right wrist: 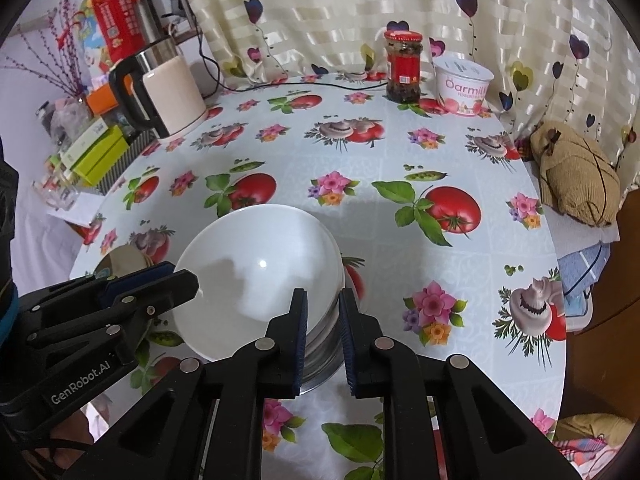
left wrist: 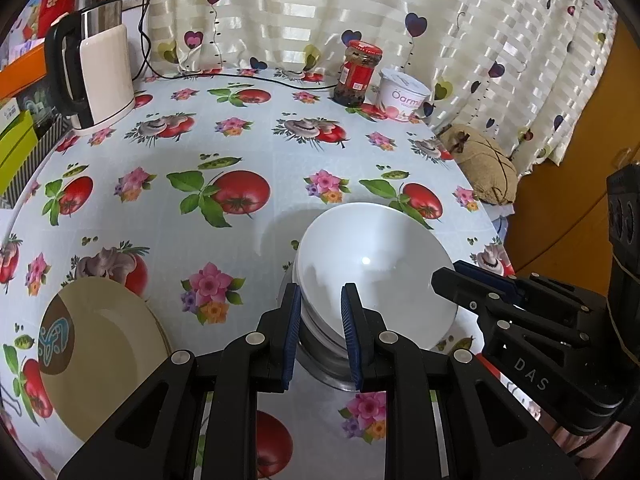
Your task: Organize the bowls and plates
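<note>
A white bowl sits on top of a stack that includes a metal bowl, near the table's front edge; it also shows in the right wrist view. My left gripper has its jaws slightly apart, straddling the white bowl's near-left rim. My right gripper has its jaws slightly apart around the bowl's right rim and stack edge; it shows at the right of the left wrist view. A beige plate stack with a brown butterfly patch lies to the left.
A kettle stands at the back left with its cord along the curtain. A red-lidded jar and a yogurt tub stand at the back right. A brown cushion lies off the table's right edge.
</note>
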{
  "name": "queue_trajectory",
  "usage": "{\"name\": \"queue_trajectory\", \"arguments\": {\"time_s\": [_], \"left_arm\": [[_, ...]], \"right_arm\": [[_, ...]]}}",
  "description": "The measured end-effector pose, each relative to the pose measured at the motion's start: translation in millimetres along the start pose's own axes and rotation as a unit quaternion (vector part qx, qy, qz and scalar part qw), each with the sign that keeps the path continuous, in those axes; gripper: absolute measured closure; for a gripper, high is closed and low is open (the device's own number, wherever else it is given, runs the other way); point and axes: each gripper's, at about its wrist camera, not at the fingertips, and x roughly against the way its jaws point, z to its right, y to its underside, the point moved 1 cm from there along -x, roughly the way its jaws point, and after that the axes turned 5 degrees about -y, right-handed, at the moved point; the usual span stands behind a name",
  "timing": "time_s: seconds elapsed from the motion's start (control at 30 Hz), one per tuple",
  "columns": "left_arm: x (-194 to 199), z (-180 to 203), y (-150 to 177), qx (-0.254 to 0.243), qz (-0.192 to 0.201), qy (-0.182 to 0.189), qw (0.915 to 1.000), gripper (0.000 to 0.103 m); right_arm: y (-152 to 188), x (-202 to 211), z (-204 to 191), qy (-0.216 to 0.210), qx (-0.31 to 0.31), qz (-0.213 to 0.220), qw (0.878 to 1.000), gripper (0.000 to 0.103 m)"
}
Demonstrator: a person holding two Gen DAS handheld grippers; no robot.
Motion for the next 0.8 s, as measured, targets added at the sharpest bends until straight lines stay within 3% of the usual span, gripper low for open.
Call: {"name": "queue_trajectory", "arguments": {"time_s": [0.63,0.8], "left_arm": [[9,-5,-5,0.006,0.014,0.025,0.9996,0.081],[13,-9,-7,0.009,0.02,0.031,0.9993,0.081]], "right_arm": [[-2,11,14,-0.024,-0.027,0.013,0.999,0.083],[-2,17,19,-0.03,-0.033,0.023,0.999,0.077]]}}
